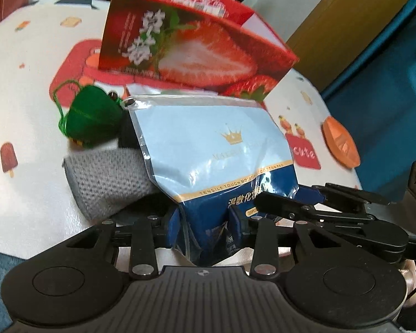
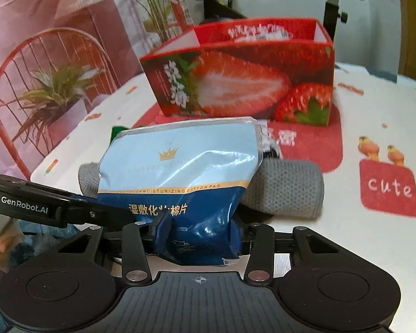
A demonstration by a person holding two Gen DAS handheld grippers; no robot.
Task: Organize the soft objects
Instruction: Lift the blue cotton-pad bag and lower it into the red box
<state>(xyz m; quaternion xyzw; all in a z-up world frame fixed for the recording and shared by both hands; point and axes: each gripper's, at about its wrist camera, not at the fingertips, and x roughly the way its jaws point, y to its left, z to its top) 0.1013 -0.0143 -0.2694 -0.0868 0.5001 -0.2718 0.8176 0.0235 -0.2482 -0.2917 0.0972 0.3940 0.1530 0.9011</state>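
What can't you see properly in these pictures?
- Inside of the strawberry box: right wrist view, its front wall hides the contents.
- Grey knitted roll: both views, the cotton pad pouch covers its middle.
- Green pouch: right wrist view, only a sliver shows behind the cotton pad pouch.
- Box lettering: blurred in both views.

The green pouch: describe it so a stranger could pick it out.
Start at the red strawberry box on the printed tablecloth. In front of it, left of the blue cotton-pad bag, sits the green pouch above a grey knitted roll. It alone is green, with a thread loop.
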